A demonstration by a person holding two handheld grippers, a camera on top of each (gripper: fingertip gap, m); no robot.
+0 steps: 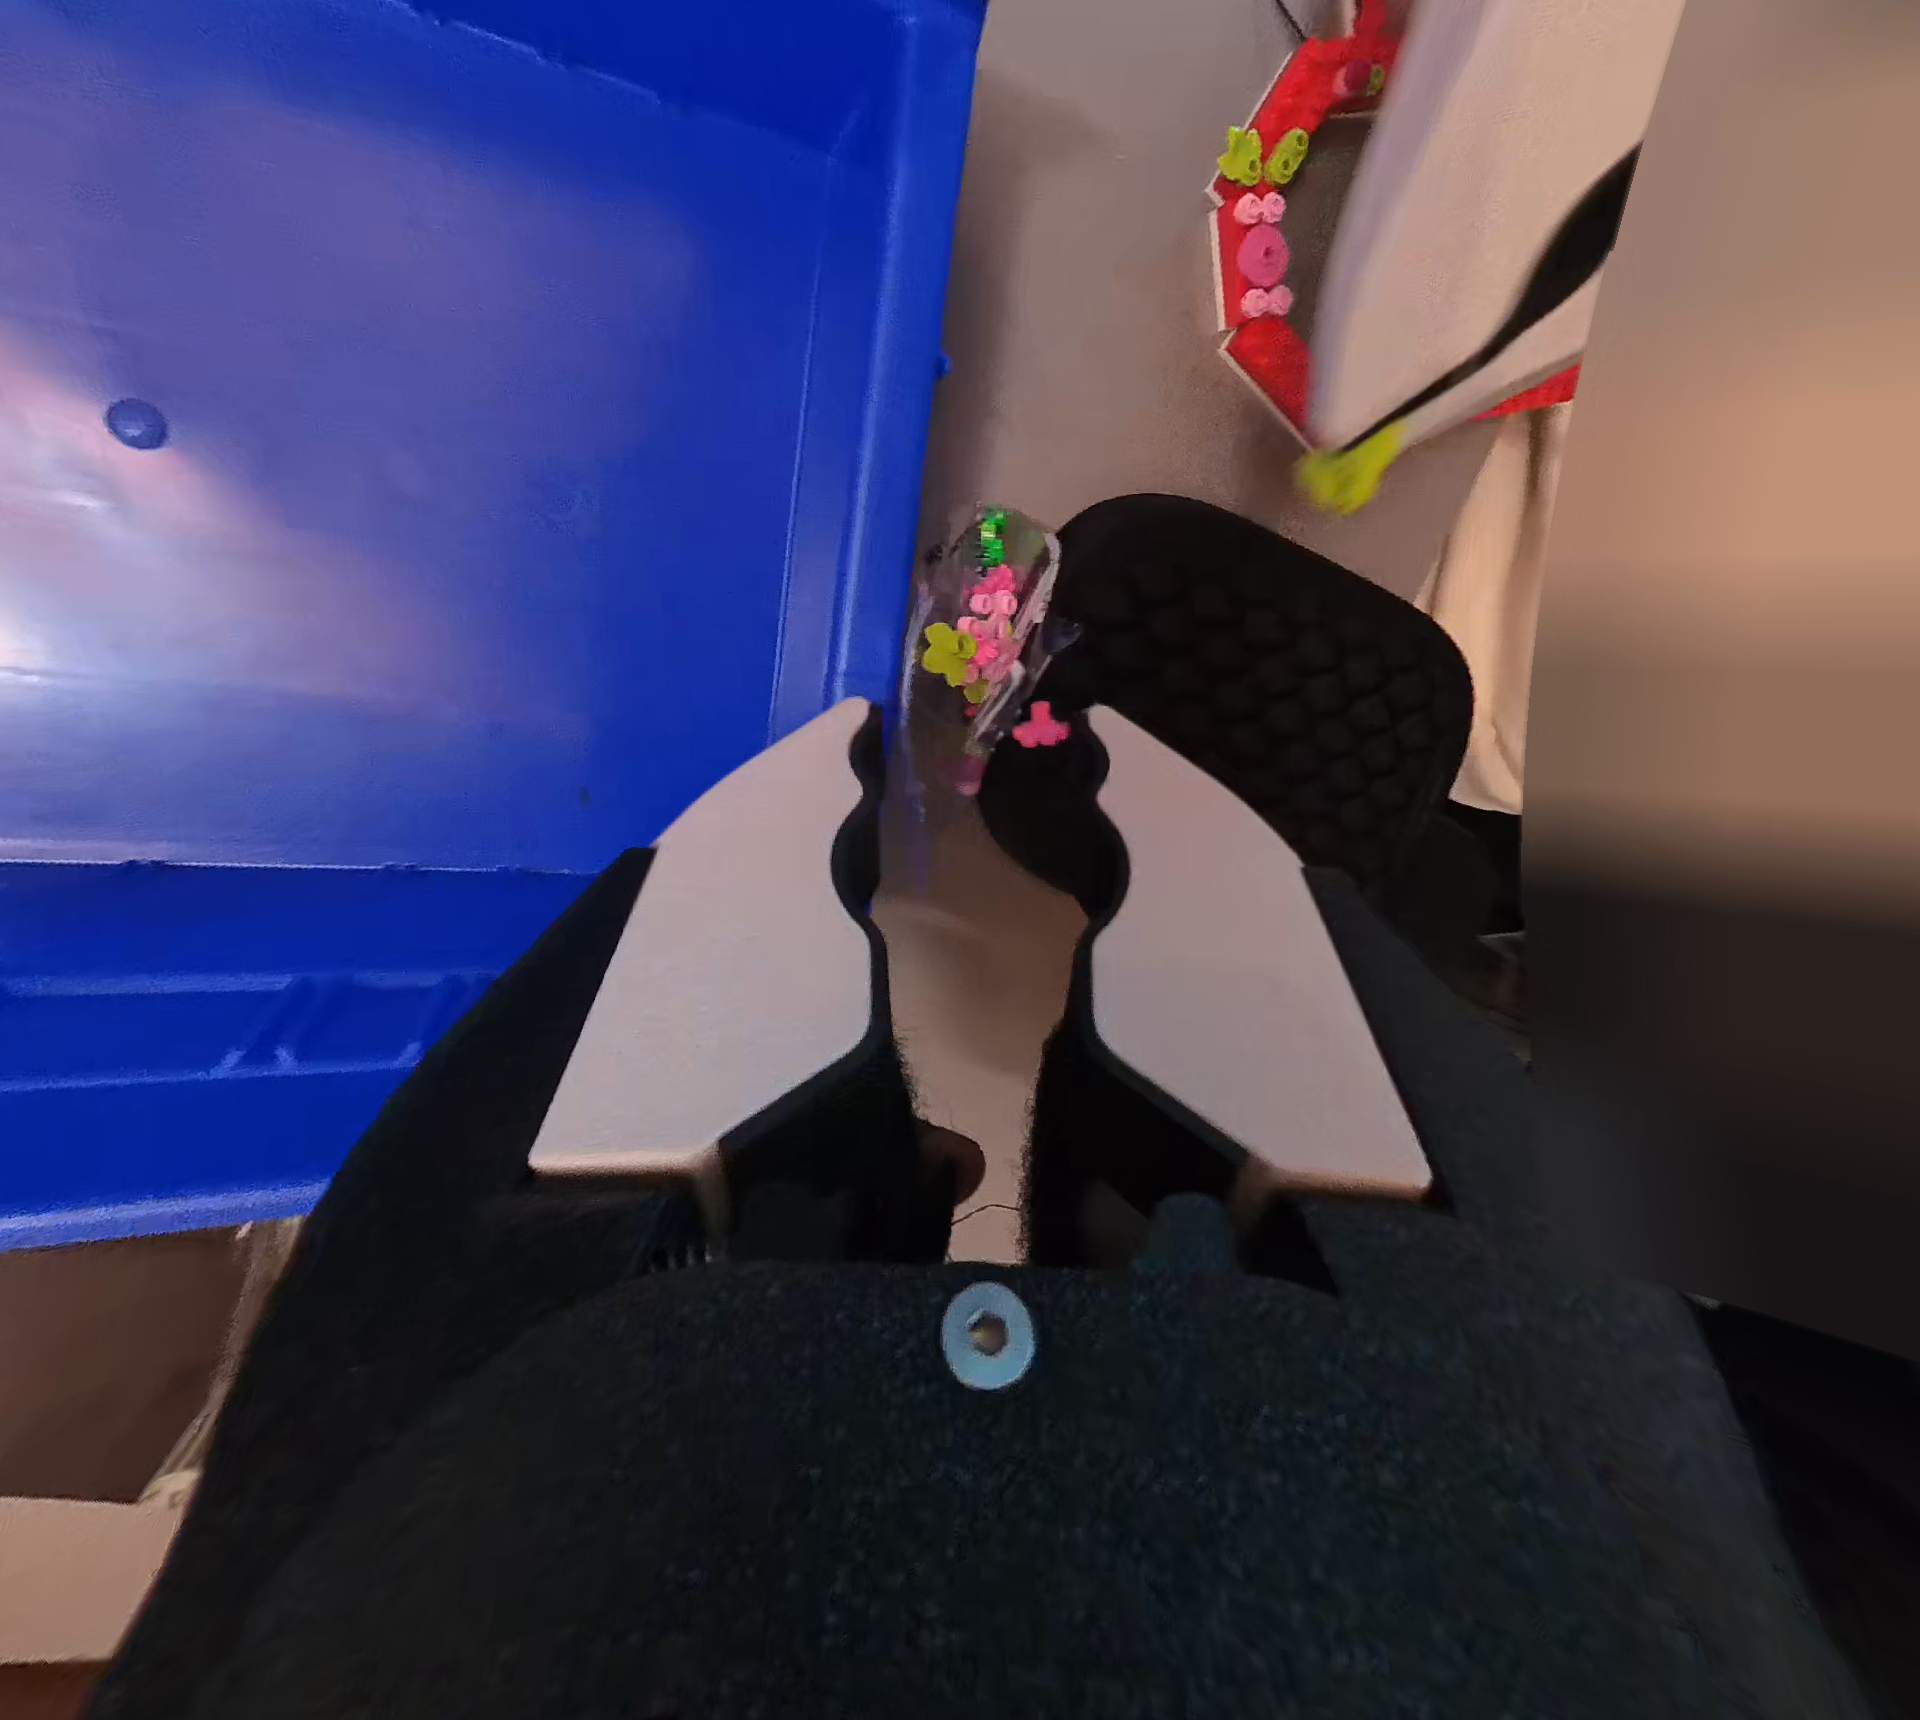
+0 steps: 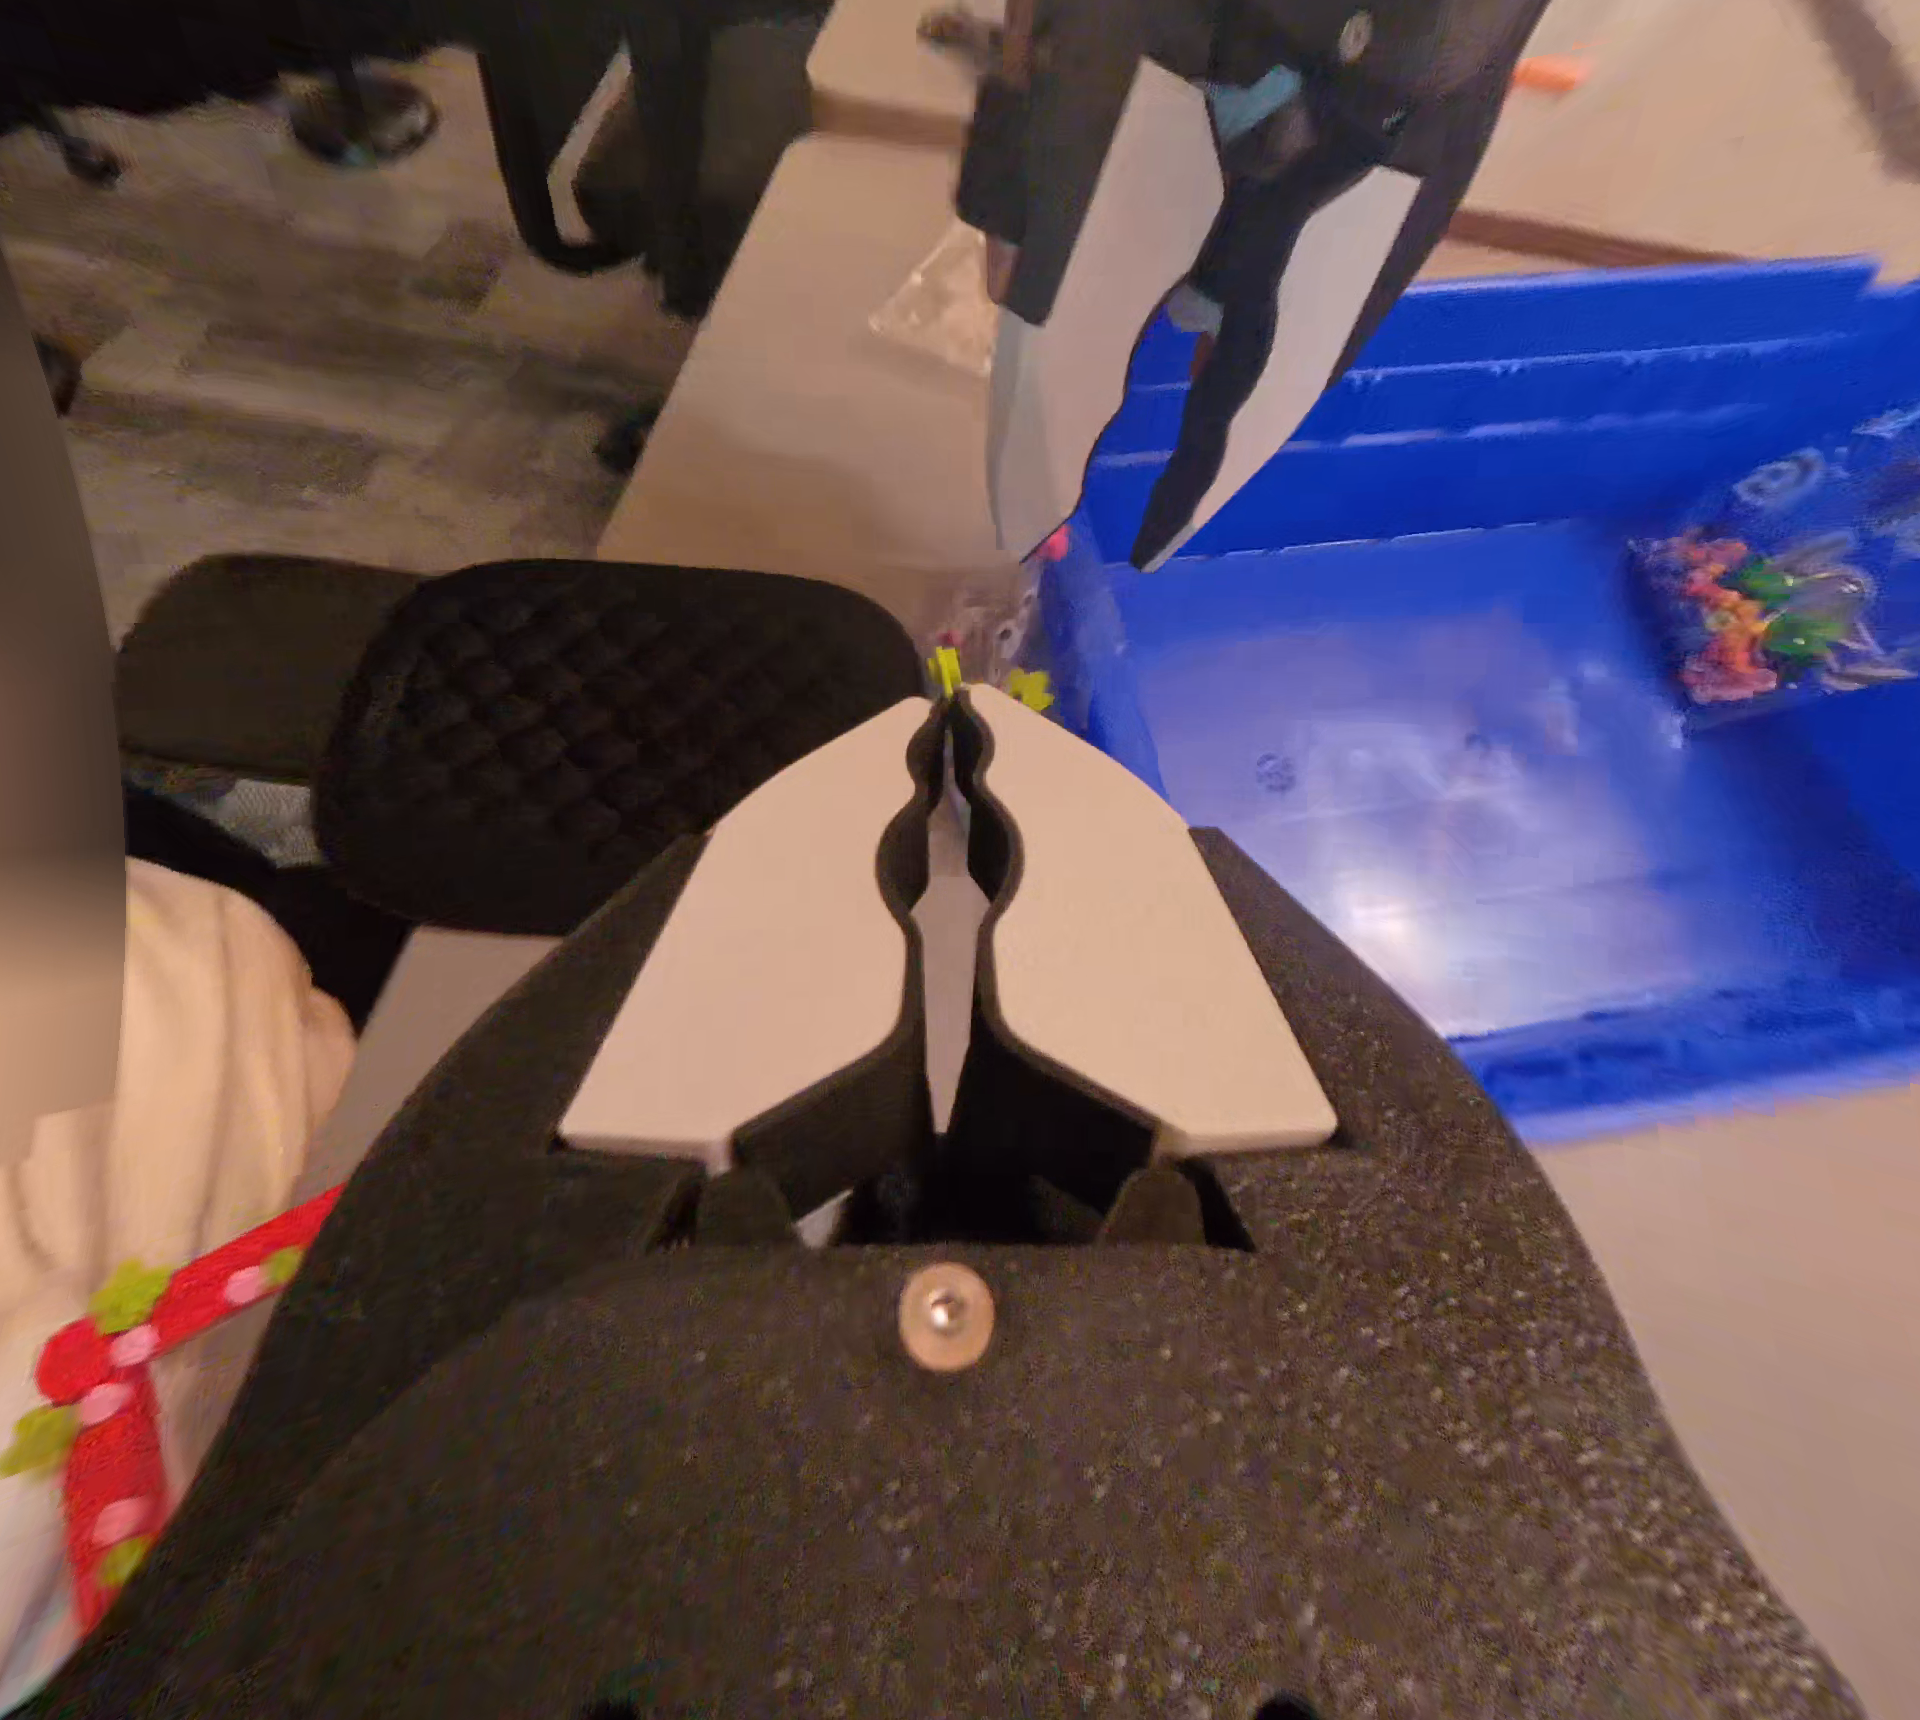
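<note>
While the left gripper (image 1: pixel 977 797) pinches a clear bag of small pink and green pieces (image 1: pixel 982 642) upright just right of the blue bin (image 1: pixel 416 320), perhaps to steady it, the right gripper (image 2: pixel 951 714) clamps a yellow-green flower piece (image 2: pixel 943 668) nearby. A red decorated frame (image 1: pixel 1262 257) lies farther right.

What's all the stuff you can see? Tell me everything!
blue bin: one, blue, on the table.
clear bag: one, pink and green bits inside, against the bin's outer wall.
second bag: one, multicoloured bits, inside the bin.
red frame: one, red with pink and green bits, near the right gripper.
chair: one, black, beside the table.
table: one, beige.
green bit: one, yellow-green, pinched by the right gripper.
left gripper: jaws apart, clear bag between; grip unclear.
right gripper: shut.
</note>
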